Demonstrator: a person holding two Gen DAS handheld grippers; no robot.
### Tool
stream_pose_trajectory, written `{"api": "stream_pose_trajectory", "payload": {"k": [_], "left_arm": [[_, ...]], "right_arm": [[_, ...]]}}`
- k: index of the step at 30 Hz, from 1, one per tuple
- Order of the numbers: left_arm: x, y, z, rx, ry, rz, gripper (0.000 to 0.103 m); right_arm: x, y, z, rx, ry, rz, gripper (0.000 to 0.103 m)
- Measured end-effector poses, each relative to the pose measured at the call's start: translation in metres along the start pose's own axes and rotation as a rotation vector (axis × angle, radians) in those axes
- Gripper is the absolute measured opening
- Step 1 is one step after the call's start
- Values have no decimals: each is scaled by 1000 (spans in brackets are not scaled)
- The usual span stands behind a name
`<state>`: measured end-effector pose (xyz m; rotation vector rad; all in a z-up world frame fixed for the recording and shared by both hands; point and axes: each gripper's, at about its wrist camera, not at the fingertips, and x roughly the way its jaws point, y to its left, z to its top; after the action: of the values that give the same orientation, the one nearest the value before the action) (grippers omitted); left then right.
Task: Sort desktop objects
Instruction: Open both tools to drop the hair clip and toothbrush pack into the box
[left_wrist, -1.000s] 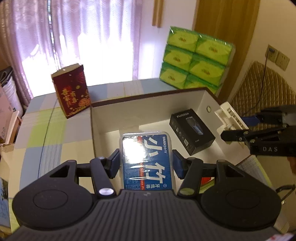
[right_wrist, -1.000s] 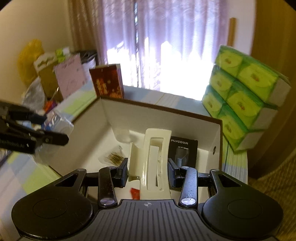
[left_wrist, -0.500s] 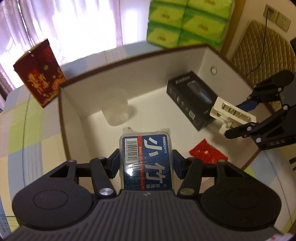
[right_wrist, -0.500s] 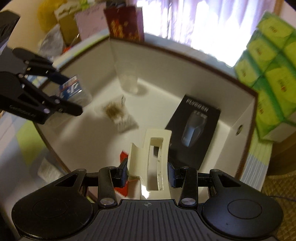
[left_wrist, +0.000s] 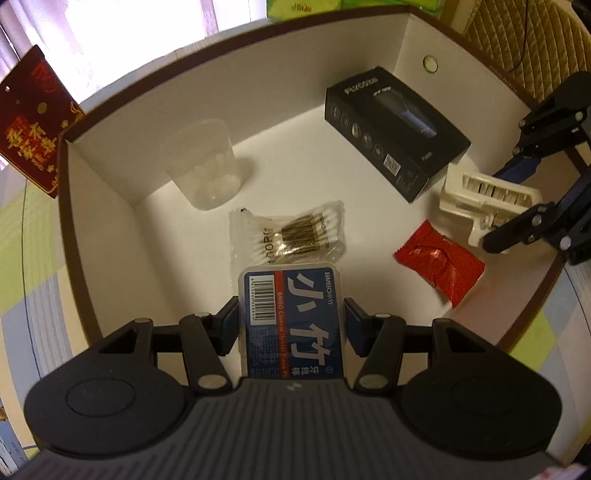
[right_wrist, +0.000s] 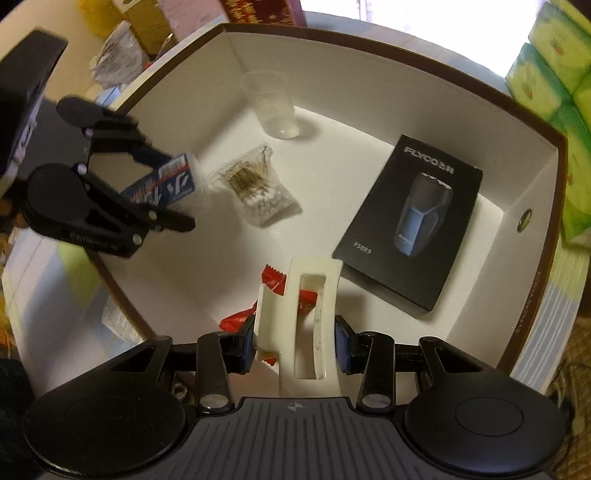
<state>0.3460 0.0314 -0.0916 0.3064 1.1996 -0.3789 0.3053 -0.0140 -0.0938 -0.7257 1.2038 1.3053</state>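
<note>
My left gripper (left_wrist: 291, 321) is shut on a blue dental floss box (left_wrist: 291, 314) and holds it over the near side of the white storage box (left_wrist: 74, 229). My right gripper (right_wrist: 295, 343) is shut on a cream hair claw clip (right_wrist: 303, 317) above the box's right side. The clip (left_wrist: 484, 199) and right gripper (left_wrist: 513, 229) also show in the left wrist view. The floss box (right_wrist: 166, 184) and left gripper (right_wrist: 173, 192) show in the right wrist view. Inside the box lie a black shaver carton (right_wrist: 410, 221), a cotton swab bag (left_wrist: 291, 232), a clear plastic cup (left_wrist: 203, 166) and a red packet (left_wrist: 439, 262).
A red gift bag (left_wrist: 29, 118) stands behind the box's left corner. Green tissue packs (right_wrist: 554, 74) are stacked at the back right. A checked tablecloth (left_wrist: 22, 258) lies under the box. Clutter and bags (right_wrist: 118, 51) sit at the table's far left.
Both grippers have tilted down and moved in over the box with their objects still held. The swab bag and red packet have come into full view.
</note>
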Motion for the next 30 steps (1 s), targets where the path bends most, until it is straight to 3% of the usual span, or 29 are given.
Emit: {"api": "stream_pose_trajectory", "payload": {"k": [5,12,25,26,30], "left_arm": [[8,-2,-2,2,26,-3,53],[10,-3,0,0,54,0,53],[9,-3,-2,-8,47,2,54],[9,-4,-3,-8,46,1,56],[6,-5,-5,-12,27,-2,64]], "right_arm": [[0,-14,3,83,4,-14,39],[11,-6,4,35,57,-100,39],[18,-4,5,11,59,-149,39],[18,-4,5,14,52,-148,41],[12,3,5,-1,2,-151,65]]}}
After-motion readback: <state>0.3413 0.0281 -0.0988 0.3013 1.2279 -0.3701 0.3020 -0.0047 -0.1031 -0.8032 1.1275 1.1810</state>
